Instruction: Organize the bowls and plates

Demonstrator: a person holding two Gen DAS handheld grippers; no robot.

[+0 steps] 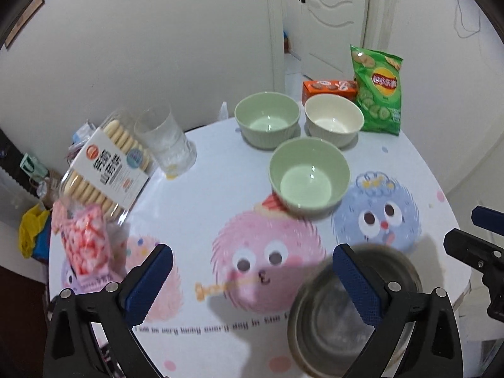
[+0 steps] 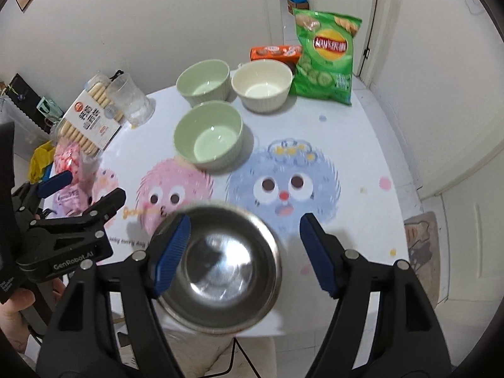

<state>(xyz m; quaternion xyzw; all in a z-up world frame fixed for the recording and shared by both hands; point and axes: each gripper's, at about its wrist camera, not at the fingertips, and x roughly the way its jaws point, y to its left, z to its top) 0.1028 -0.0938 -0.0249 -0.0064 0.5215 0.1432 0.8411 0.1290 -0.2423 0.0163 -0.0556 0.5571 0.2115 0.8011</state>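
Right wrist view gives me the clearest read on where things stand, so starting there: the round table (image 2: 362,145) with the cartoon fuzzball cloth fills most of the frame, and the steel bowl (image 2: 220,271) sits at its near edge, right under my right gripper (image 2: 244,252). Its jaws are spread apart and not clamping anything; the left pad hangs over the bowl's left rim and the right pad stands clear past the right rim, so the bowl is basically between the fingers but loose. The left gripper (image 1: 252,283) is released too, jaws wide, with nothing held. From its own camera the bowl lies off to the right, partly behind that right-hand finger (image 1: 359,283), so the right hand is the one lined up on it. A round bowl has no long axis to worry about, which helps. Farther back, well apart from the steel one, the three ceramic bowls cluster together: the near green bowl (image 2: 208,135), the far green bowl (image 2: 203,82) and the cream bowl (image 2: 262,83) beside it, all upright and empty. Looks-wise, the steel bowl is shiny, shallow-ish and empty, a bit blurred, with a thin rim that I'd guess is slippery to pinch. Chips bag (image 2: 326,56) and biscuit tray (image 2: 91,116) aren't my problem.
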